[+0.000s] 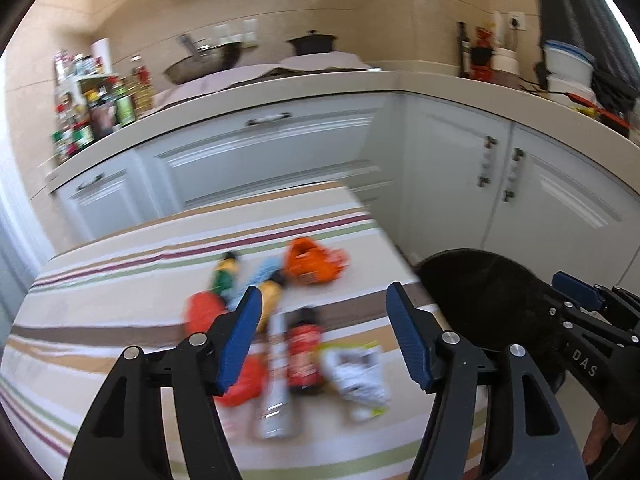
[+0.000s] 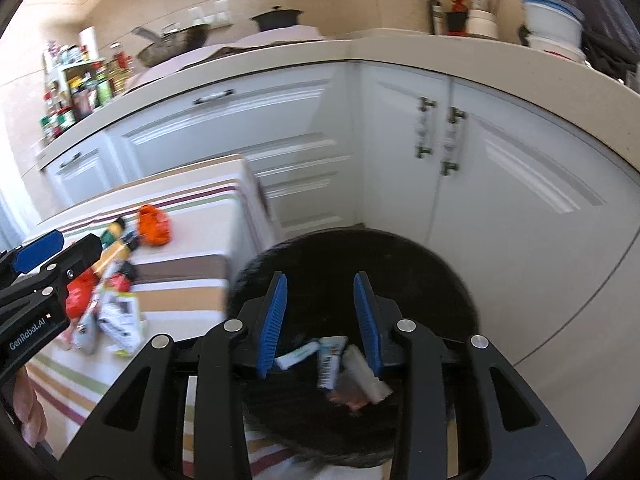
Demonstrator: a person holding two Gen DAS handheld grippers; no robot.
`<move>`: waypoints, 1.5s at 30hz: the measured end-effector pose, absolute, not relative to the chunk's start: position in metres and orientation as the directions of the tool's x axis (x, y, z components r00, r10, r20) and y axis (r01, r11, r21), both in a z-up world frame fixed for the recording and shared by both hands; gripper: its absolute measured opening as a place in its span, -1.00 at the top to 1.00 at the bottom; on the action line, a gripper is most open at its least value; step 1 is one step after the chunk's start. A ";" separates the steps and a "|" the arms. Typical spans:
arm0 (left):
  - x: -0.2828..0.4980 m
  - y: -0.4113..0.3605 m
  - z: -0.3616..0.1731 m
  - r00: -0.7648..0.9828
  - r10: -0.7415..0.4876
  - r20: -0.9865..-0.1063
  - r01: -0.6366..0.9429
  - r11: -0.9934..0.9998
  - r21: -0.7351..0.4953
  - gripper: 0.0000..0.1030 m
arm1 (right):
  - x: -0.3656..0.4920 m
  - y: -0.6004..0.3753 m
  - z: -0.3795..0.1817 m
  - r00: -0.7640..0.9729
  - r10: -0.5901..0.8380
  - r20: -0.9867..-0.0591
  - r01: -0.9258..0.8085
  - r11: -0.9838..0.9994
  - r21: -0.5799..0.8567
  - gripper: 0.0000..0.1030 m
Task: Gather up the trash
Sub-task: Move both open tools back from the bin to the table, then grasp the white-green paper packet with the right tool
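A pile of trash lies on the striped tablecloth [image 1: 120, 312]: an orange wrapper [image 1: 312, 266], red wrappers [image 1: 202, 312], a red can [image 1: 304, 354], a white crumpled packet [image 1: 358, 376] and a clear bottle [image 1: 276, 384]. My left gripper [image 1: 324, 320] is open and empty above the pile. My right gripper [image 2: 320, 312] is open over the black trash bin [image 2: 420, 276], which holds several white and blue wrappers [image 2: 332, 360]. The bin also shows in the left wrist view [image 1: 480, 292], right of the table. The pile shows in the right wrist view [image 2: 116, 300] too.
White kitchen cabinets [image 1: 460, 184] stand behind the table and bin. The counter [image 1: 320, 80] carries a wok, a black pot, spice bottles [image 1: 96, 108] at left and white containers at right. The left gripper's body [image 2: 40, 280] shows at the right wrist view's left edge.
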State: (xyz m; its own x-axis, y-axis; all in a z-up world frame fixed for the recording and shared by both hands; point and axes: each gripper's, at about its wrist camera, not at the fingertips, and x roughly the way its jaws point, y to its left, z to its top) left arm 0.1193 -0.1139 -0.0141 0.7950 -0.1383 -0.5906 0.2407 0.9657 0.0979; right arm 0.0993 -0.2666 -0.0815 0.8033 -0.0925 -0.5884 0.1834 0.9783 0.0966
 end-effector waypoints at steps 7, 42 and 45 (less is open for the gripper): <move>0.113 -0.054 -0.016 0.802 -0.030 -0.597 0.113 0.988 0.102 -0.24 | 0.101 -0.219 -0.080 0.803 -0.019 -0.595 0.091 0.992 0.092 0.30; 0.103 0.048 -0.047 0.747 0.077 -0.660 -0.051 0.997 0.059 -0.36 | 0.128 -0.130 -0.104 0.692 0.087 -0.717 -0.092 0.995 0.031 0.40; 0.102 0.039 -0.047 0.746 0.054 -0.664 -0.028 0.998 0.050 -0.37 | 0.123 -0.135 -0.101 0.707 0.071 -0.703 -0.078 0.997 0.022 0.40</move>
State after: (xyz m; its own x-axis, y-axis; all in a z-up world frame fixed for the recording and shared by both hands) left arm 0.1020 0.0394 -0.0469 0.7460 0.0540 -0.6638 -0.0276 0.9984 0.0502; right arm 0.1230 -0.1353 -0.1012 0.7072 0.0708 -0.7035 -0.0784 0.9967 0.0215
